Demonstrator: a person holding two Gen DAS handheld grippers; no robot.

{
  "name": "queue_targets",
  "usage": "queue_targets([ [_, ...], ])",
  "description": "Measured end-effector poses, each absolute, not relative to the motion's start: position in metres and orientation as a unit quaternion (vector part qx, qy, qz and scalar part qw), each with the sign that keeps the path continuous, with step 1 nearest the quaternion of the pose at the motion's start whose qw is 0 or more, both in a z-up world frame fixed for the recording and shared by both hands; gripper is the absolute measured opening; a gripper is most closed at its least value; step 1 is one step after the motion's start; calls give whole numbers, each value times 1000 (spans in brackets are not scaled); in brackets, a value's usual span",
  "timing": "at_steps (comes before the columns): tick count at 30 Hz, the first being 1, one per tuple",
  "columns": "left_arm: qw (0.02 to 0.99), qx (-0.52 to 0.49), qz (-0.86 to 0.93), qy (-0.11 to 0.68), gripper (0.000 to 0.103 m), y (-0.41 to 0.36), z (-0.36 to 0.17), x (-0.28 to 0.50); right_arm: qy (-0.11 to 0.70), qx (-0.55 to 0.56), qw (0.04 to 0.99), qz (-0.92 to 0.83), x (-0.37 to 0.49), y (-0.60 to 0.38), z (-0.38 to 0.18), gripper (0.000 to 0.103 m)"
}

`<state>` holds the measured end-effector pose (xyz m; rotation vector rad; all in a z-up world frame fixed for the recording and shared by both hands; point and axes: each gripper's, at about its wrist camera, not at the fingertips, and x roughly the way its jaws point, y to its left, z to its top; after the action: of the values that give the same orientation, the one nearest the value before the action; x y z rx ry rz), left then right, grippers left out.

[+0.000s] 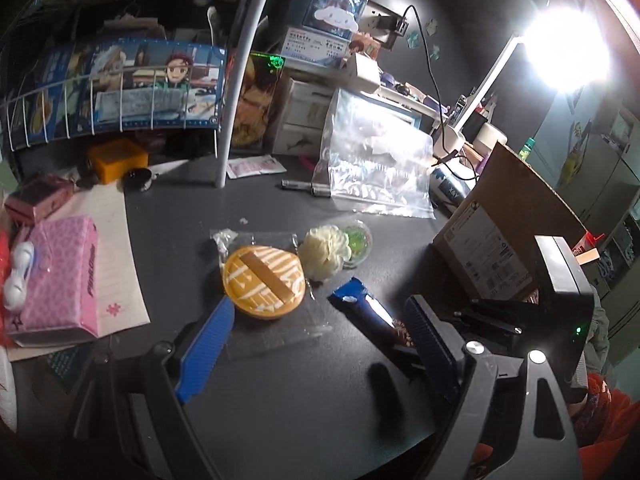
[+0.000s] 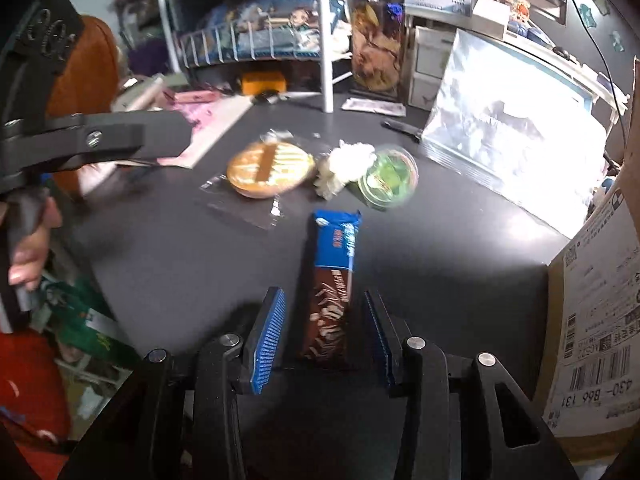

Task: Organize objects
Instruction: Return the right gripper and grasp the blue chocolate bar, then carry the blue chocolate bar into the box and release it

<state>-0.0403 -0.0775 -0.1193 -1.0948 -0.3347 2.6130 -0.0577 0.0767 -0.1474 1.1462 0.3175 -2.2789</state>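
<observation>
A blue and brown snack bar (image 2: 332, 280) lies on the dark table between the open fingers of my right gripper (image 2: 324, 300), with gaps on both sides. It also shows in the left wrist view (image 1: 368, 308). An orange round pouch (image 1: 264, 280) in clear wrap, a cream flower ball (image 1: 326, 250) and a small green cup (image 1: 360, 242) lie mid-table. My left gripper (image 1: 320, 312) is open and empty, its left fingertip close to the pouch. The pouch (image 2: 270, 168), flower ball (image 2: 348, 164) and cup (image 2: 388, 180) show in the right wrist view too.
A cardboard box (image 1: 516, 232) stands at the right. A clear zip bag (image 1: 376, 160) leans behind the objects. A pink tissue pack (image 1: 60, 276) lies at the left. A wire rack (image 1: 120, 96) with a white post stands at the back.
</observation>
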Motion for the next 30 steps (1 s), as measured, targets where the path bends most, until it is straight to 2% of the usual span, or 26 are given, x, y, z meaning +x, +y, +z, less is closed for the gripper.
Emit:
queue_targets([
  [2, 146, -381, 905, -117, 85, -77, -121, -41, 124, 429, 280, -850, -60, 75, -149, 24],
  [8, 146, -385, 904, -112, 85, -73, -120, -43, 139, 428, 273, -850, -61, 74, -151, 14],
  [16, 160, -384, 904, -101, 85, -58, -109, -44, 124, 409, 296, -854, -52, 82, -131, 14],
  [25, 219, -357, 902, -110, 84, -30, -74, -46, 100, 338, 372, -858, -23, 94, -57, 14],
  [30, 252, -336, 902, -97, 63, -8, -40, -49, 99, 304, 376, -870, -17, 113, -23, 14],
])
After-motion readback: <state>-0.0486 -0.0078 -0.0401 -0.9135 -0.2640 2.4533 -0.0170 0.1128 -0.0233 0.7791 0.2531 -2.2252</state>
